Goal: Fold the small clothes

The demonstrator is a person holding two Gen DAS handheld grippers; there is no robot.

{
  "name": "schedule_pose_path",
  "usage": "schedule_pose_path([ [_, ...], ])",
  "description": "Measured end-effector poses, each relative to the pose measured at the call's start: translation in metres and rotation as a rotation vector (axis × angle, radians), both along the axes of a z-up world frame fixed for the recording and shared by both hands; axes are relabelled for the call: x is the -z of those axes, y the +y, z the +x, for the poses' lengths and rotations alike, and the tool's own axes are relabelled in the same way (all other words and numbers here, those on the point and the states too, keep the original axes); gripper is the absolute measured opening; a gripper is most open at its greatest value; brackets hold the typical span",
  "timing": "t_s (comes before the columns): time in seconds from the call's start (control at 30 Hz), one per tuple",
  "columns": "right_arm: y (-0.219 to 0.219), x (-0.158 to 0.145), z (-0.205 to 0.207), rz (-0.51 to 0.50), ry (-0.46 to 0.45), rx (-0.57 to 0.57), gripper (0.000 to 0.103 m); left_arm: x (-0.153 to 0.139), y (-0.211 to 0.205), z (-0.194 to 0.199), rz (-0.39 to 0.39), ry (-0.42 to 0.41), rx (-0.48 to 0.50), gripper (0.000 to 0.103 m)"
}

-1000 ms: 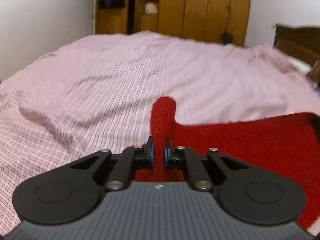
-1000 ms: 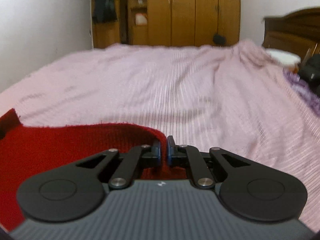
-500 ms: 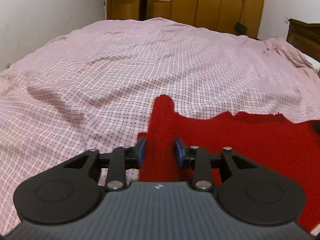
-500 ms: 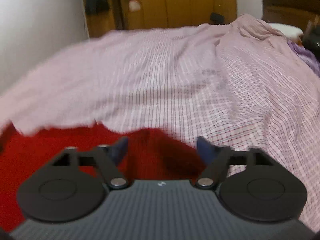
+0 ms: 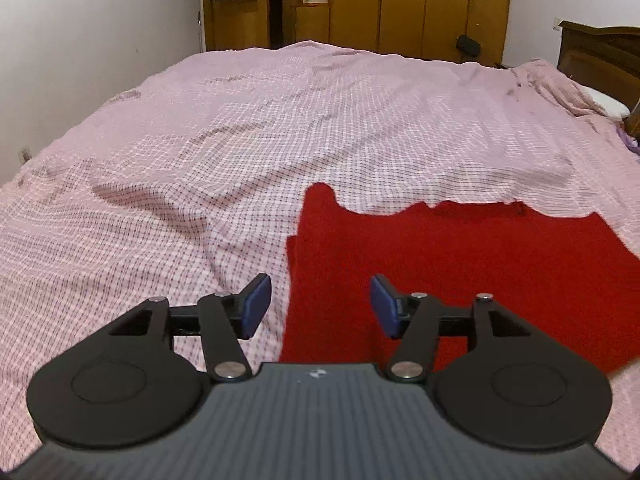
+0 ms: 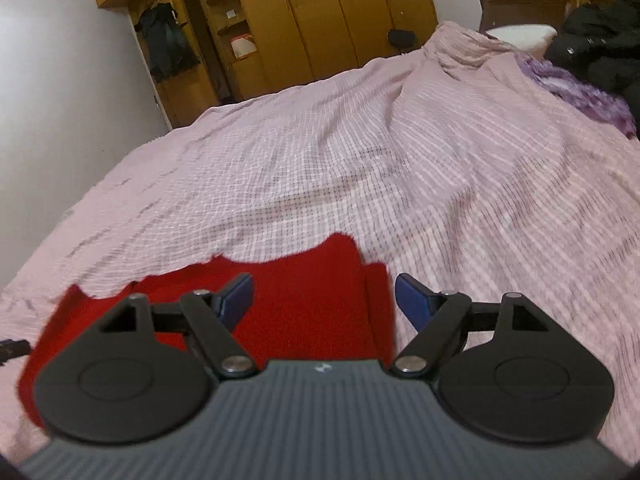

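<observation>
Red knitted woollen garment, small and soft, lies spread on the pink-and-white checked bedspread just ahead of both my grippers, and I judge it light, limp and a little fuzzy, so it should drape and sag as soon as I lift it and will not hold a crease by its own stiffness. Nothing about it looks fragile or slippery; the knit should give my pads plenty of bite, though a loose weave can stretch if I pull from one point. I would take hold at the corners or along an edge, one corner to each gripper, and pinch through both layers where it is doubled. My left gripper has just been opening; its jaws stand apart over the garment's left edge, with red cloth lying below and between them but neither pad pressing on it. My right gripper has its jaws spread wide too, gripping nothing, hovering over the garment's right edge. In look, the piece is a uniform bright red, roughly rectangular and flat, with an uneven far edge: a raised tab at the left corner in the left view, and a similar rise in the right view. A second layer shows as a slightly offset edge along each side.
</observation>
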State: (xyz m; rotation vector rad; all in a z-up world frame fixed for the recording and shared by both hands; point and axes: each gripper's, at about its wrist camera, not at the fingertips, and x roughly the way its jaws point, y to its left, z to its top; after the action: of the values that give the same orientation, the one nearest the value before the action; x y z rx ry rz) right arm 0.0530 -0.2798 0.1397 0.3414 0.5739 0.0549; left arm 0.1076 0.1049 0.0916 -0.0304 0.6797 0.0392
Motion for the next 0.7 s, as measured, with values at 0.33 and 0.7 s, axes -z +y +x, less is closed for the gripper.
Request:
schedule_pose_path([
  [0.33, 0.017, -0.027, -0.049, 0.077, 0.042, -0.034, 0.079, -0.015, -0.015, -0.036, 0.004, 0.045, 0.015, 0.068],
  [0.7, 0.011, 0.019, -0.082, 0.257, 0.124, 0.101, 0.079, -0.001, -0.016, -0.072, -0.007, 0.084, -0.041, 0.078],
])
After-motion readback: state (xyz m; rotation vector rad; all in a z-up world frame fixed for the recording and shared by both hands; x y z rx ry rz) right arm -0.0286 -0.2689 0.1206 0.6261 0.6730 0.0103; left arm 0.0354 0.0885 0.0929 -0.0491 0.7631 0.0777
